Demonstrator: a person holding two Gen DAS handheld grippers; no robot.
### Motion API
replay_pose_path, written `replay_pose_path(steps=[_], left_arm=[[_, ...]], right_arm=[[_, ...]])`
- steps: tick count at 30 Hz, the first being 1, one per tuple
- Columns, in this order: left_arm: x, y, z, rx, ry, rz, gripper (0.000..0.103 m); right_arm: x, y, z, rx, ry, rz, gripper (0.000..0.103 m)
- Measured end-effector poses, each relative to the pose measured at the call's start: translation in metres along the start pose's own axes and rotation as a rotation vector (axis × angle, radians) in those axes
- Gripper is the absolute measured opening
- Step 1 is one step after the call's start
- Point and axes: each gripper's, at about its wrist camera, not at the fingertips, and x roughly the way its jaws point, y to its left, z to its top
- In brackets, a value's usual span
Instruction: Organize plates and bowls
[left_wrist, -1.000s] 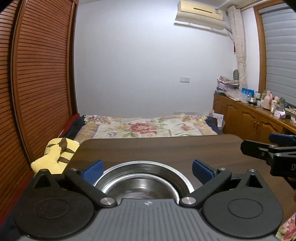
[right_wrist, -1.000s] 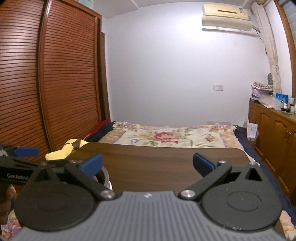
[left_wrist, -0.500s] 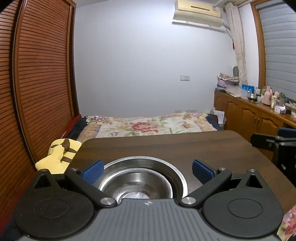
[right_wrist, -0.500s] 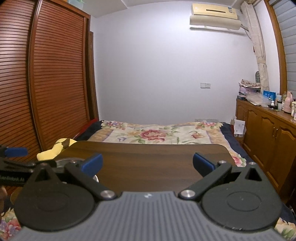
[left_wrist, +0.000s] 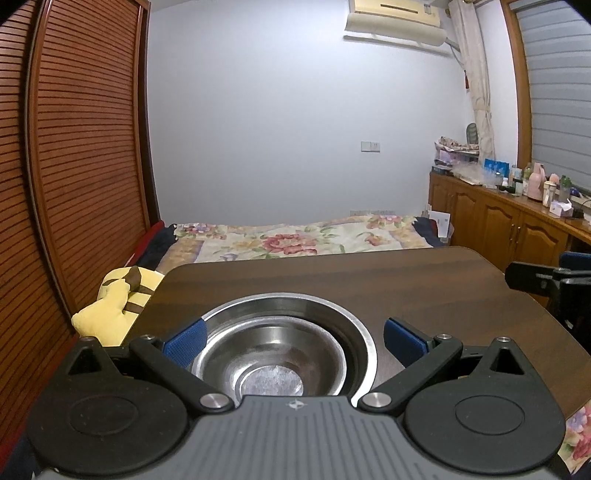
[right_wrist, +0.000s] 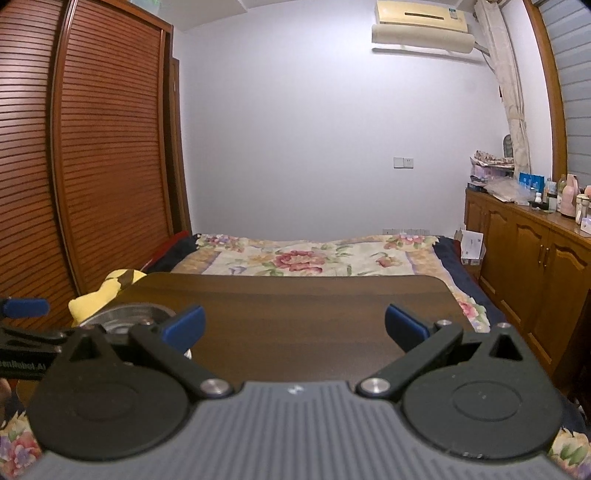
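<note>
A stack of steel bowls (left_wrist: 280, 347) sits on the dark wooden table (left_wrist: 369, 280) near its left front. A smaller bowl nests inside a wider one. My left gripper (left_wrist: 293, 338) is open, its blue pads either side of the stack and just above it. In the right wrist view the bowls (right_wrist: 125, 317) show at the left, partly hidden by my finger. My right gripper (right_wrist: 293, 325) is open and empty over the bare table (right_wrist: 295, 306). The right gripper's arm shows at the right edge of the left wrist view (left_wrist: 546, 280).
A yellow plush toy (left_wrist: 114, 302) lies off the table's left edge. A bed with a floral cover (left_wrist: 295, 243) lies beyond the table. Wooden cabinets (left_wrist: 517, 229) with bottles stand on the right, and a slatted wardrobe (left_wrist: 74, 166) on the left.
The left gripper has risen and tilted down, so more of the bowls' inside shows. The right gripper has drawn back and to the right, away from the bowls.
</note>
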Motion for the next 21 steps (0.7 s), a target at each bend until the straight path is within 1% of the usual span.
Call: replay_pose_path(steps=[10, 21], left_arm=[[0.006, -0.001, -0.011, -0.007, 0.020, 0.006, 0.103], [0.007, -0.005, -0.034, -0.011, 0.064, 0.000, 0.103]], right_arm=[[0.003, -0.002, -0.014, 0.001, 0.031, -0.010, 0.103], [0.006, -0.002, -0.030, 0.005, 0.077, -0.012, 0.103]])
